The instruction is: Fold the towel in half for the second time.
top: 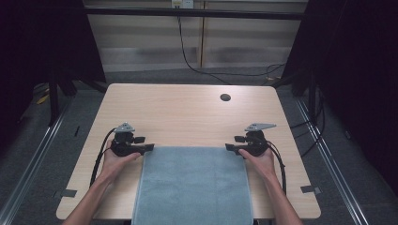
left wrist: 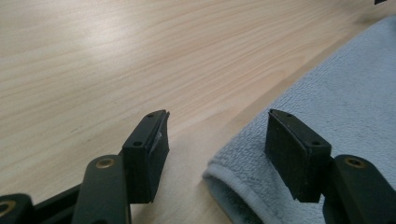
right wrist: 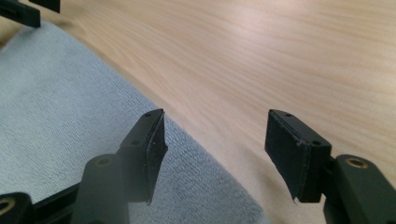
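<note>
A grey-blue towel (top: pixel 192 185) lies flat on the near half of the wooden table (top: pixel 187 112) and runs past its front edge. My left gripper (top: pixel 148 143) sits at the towel's far left corner, held in a hand. In the left gripper view this gripper (left wrist: pixel 217 140) stands open, the towel's corner (left wrist: pixel 336 93) lying loose under its right jaw. My right gripper (top: pixel 232 143) is at the far right corner. It (right wrist: pixel 217 140) is open too, with the towel's edge (right wrist: pixel 56 93) passing below its left jaw. Neither pair of pads presses on the cloth.
A round black cable hole (top: pixel 225 97) sits near the table's far right. Bare wood stretches beyond the towel. A black cable (top: pixel 187 56) runs across the floor behind. Dark curtains stand at both sides.
</note>
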Tool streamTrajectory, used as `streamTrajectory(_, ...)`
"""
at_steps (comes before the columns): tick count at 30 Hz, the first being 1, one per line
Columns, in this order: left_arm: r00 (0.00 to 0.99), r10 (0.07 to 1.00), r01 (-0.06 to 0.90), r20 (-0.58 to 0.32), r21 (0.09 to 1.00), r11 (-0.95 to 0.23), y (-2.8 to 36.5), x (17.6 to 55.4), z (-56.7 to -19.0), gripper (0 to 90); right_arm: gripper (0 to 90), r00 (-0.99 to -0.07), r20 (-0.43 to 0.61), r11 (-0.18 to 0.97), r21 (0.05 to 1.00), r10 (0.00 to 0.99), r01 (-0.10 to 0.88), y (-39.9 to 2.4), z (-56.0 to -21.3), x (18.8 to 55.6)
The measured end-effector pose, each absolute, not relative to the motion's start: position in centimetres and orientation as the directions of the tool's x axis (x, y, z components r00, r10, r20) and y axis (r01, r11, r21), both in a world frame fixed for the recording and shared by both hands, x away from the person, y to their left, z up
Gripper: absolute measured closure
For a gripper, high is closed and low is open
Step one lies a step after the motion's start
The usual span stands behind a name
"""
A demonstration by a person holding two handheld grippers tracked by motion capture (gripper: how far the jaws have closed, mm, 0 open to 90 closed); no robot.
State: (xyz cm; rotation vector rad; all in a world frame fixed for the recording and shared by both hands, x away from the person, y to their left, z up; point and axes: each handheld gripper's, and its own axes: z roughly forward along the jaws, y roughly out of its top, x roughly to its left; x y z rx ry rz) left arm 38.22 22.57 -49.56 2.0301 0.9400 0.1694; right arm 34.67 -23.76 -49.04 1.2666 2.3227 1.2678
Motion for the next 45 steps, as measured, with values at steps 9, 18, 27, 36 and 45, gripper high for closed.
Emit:
streamTrajectory(9,0.741,0.642,0.542,-0.195,0.738,-0.402,21.3,38.1,-50.7,39.1,49.1,-0.594,0.198,0.281,0.737,0.780,0.615,-25.1,-49.7,34.4)
streamTrajectory(18,0.783,0.585,0.516,-0.209,0.744,-0.425,21.3,37.8,-50.8,52.5,54.1,-0.627,0.194,0.337,0.705,0.755,0.624,-25.0,-50.4,33.6)
streamTrajectory(27,0.797,0.566,0.511,-0.212,0.735,-0.446,21.2,37.3,-50.7,79.6,76.4,-0.651,0.190,0.365,0.698,0.735,0.616,-24.3,-50.4,33.2)
streamTrajectory(36,0.786,0.559,0.521,-0.263,0.768,-0.371,22.2,37.1,-49.8,82.9,82.0,-0.640,0.250,0.279,0.744,0.726,0.607,-24.7,-49.3,32.9)
streamTrajectory(45,0.815,0.520,0.459,-0.256,0.832,-0.310,22.6,34.9,-46.6,83.9,82.3,-0.664,0.221,0.240,0.814,0.715,0.529,-25.0,-45.6,29.6)
